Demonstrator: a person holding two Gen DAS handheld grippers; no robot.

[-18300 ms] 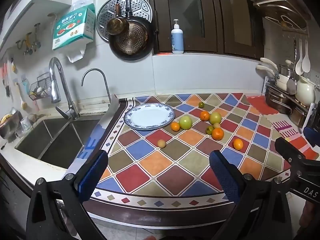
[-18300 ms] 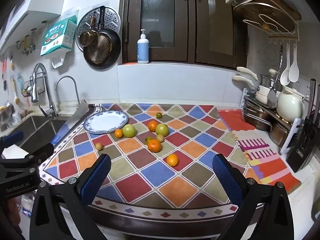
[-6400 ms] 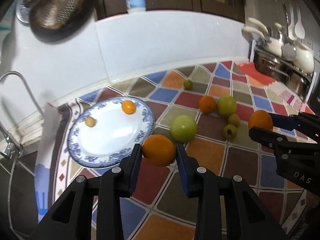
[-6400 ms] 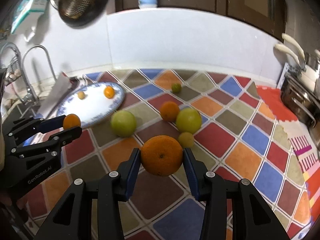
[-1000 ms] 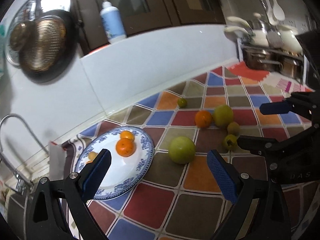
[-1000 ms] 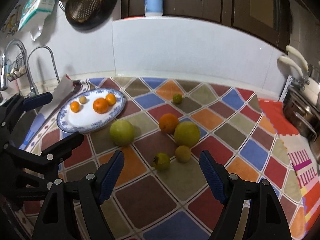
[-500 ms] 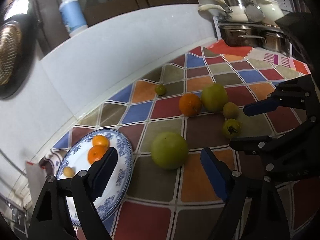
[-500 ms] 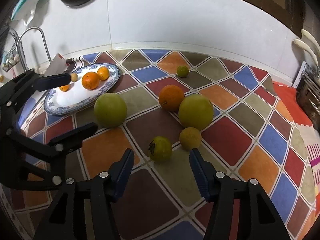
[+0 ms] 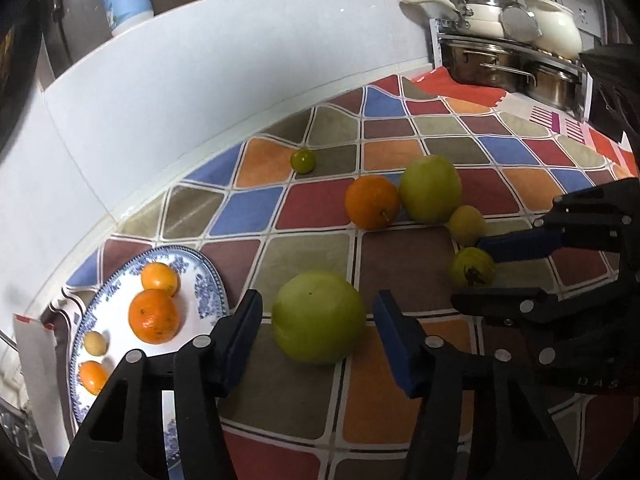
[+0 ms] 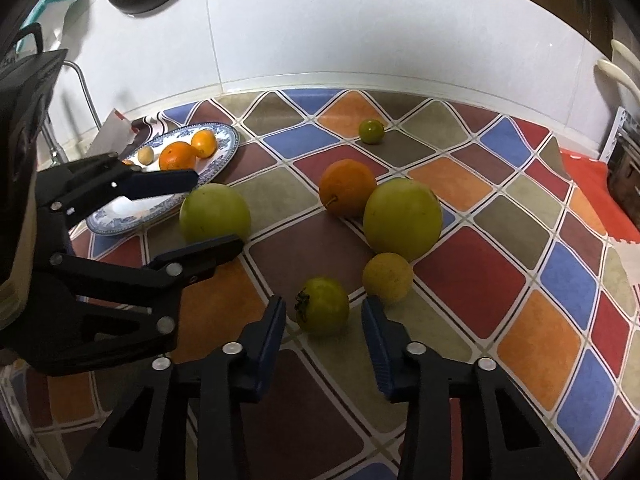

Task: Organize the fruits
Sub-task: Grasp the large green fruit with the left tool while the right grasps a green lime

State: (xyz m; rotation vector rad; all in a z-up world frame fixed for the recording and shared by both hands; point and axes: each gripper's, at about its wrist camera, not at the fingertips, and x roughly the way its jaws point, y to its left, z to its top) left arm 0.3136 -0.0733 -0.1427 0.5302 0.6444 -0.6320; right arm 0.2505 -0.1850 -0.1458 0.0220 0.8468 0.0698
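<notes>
On the table point(image 9: 312, 216) covered with a multicoloured diamond-patterned cloth, the left tool point(image 9: 318, 316) is spread wide with its blue-padded fingers on either side of a large round green fruit point(image 9: 318, 322), a gap showing between each pad and the skin, so it grips nothing; the right tool point(image 10: 323, 318) is likewise released, its fingers flanking a small green fruit with a dark calyx point(image 10: 322, 306) without touching it; both fruits rest on the table; just beyond the small one lie a small yellow round fruit point(image 10: 387, 278) and a second large green fruit point(image 10: 402, 218), which sit touching or nearly so, with a round orange point(image 10: 347, 187) just beside the large green one; a tiny green fruit point(image 10: 371, 131) sits apart, nearer the white tiled wall point(image 10: 360, 32); the blue-and-white patterned plate point(image 9: 200, 280) lies to the left of the fruit between the left tool's fingers, and it carries a larger orange point(image 9: 153, 316), a smaller orange point(image 9: 159, 278), a small pale yellow fruit point(image 9: 95, 343) and another small orange fruit point(image 9: 93, 376) at its near edge; steel pots point(image 9: 516, 68) stand on a rack at the far right of the table.
</notes>
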